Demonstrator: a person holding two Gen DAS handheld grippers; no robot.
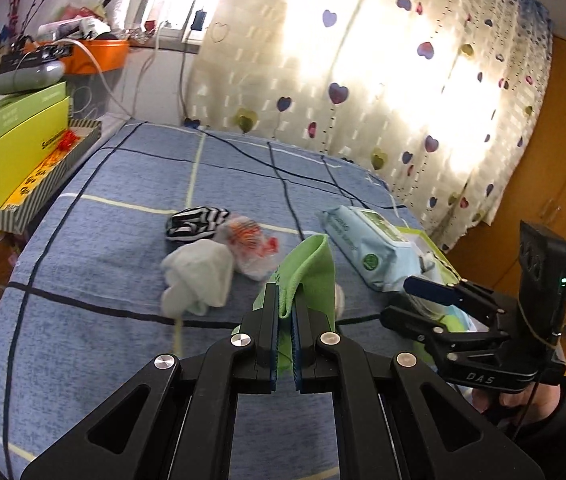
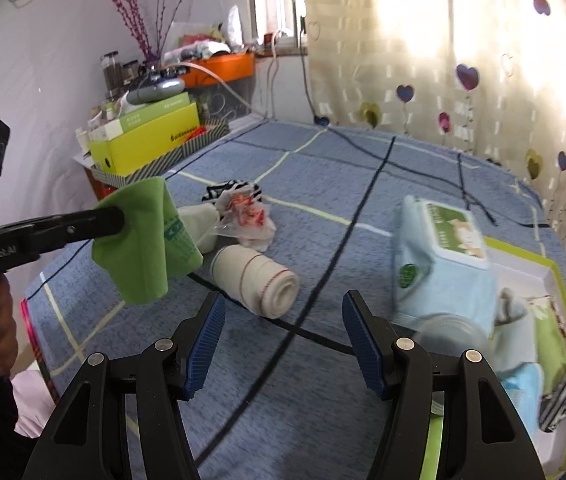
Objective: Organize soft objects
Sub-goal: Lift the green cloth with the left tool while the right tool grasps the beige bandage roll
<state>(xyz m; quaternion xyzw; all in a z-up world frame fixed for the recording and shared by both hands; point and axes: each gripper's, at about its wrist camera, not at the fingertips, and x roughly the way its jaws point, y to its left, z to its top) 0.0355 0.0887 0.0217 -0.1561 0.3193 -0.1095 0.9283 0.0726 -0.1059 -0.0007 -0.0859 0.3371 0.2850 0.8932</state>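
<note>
Above the bed [image 1: 103,184] | green cloth [image 1: 307,272] is clamped in the left tool [image 1: 285,312] (held off the cover) | right tool [image 2: 283,320] is held apart, nothing between | bandage roll [image 2: 255,280] and wipes pack [image 2: 443,256] lie ahead

Out on the bed [image 2: 323,168], the rolled bandage [image 2: 257,278] is lying in front of the plastic bag [image 2: 249,216], with the striped sock [image 2: 235,190] sitting just behind that. Over to the right, the wipes pack [image 2: 439,248] is resting on the tray [image 2: 523,254], while the boxes [image 2: 151,136] are stacking up beyond the bed's far-left edge.
</note>
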